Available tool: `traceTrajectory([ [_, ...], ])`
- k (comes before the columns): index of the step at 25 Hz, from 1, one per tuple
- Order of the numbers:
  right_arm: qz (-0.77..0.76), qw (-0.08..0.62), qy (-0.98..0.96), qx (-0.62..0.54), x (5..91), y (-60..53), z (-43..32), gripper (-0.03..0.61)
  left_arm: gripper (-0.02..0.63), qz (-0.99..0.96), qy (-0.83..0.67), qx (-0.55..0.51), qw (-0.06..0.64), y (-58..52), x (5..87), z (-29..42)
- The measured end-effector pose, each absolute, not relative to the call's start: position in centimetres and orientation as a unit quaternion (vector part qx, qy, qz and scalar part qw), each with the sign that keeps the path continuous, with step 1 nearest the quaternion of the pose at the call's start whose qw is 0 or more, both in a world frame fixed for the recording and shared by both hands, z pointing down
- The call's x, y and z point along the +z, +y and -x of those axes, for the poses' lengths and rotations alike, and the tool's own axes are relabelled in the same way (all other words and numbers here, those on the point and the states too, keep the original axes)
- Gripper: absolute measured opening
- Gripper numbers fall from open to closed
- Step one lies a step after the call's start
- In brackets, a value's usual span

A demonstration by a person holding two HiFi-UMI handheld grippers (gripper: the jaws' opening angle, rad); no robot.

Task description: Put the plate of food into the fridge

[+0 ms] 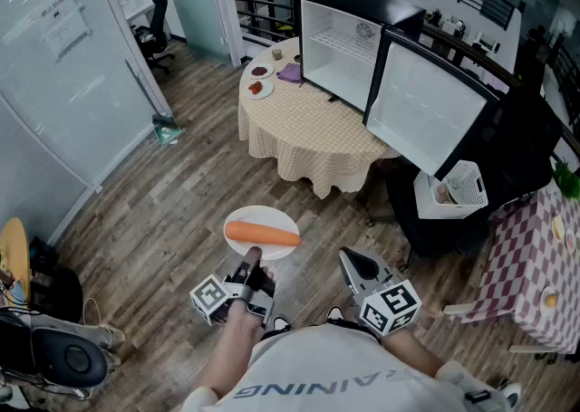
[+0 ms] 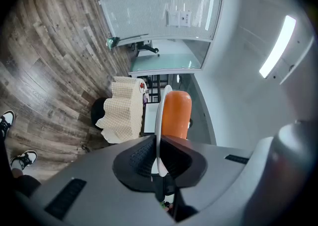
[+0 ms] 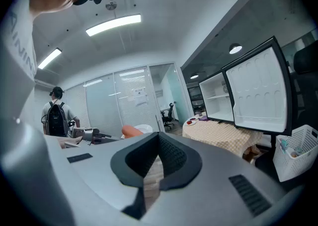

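Left gripper [image 1: 255, 263] pinches rim of plate [image 1: 238, 219] w/ carrot [image 1: 263, 235], lower centre; right gripper [image 1: 354, 260] closed, empty. We've yet to reach open fridge [image 1: 349, 39], upper right.

Left gripper [image 1: 255, 257] clamps the plate [image 1: 263, 214] rim; right gripper [image 1: 350, 257] apparently closed, empty.

The round desk [image 1: 308, 134] wears a checked cloth. An open fridge [image 1: 340, 52] stands at its far right edge; two small plates [image 1: 259, 88] of red food, perhaps fruit, and a purple cloth [image 1: 290, 72] lie near its left edge.
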State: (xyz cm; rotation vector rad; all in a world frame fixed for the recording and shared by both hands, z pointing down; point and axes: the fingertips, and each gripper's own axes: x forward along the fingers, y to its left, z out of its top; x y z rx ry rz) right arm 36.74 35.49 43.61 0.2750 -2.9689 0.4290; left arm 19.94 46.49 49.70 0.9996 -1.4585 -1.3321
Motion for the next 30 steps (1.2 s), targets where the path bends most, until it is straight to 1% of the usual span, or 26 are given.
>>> traceTrajectory([
  [12, -0.094, 0.073, -0.982, 0.145, 43.7, 35.8, -36.0, 0.021, 0.026, -0.402, -0.591, -0.535, 0.451, 46.9, 50.0, -19.3],
  [19, -0.095, 0.063, -0.977, 0.179, 44.0, 36.2, -35.0, 0.021, 0.026, -0.401, -0.588, -0.542, 0.446, 48.0, 49.7, -18.7],
  [30, -0.077, 0.086, -0.976, 0.184, 45.2, 40.8, -29.1, 0.021, 0.026, -0.383, -0.591, -0.546, 0.454, 53.5, 51.5, -14.7],
])
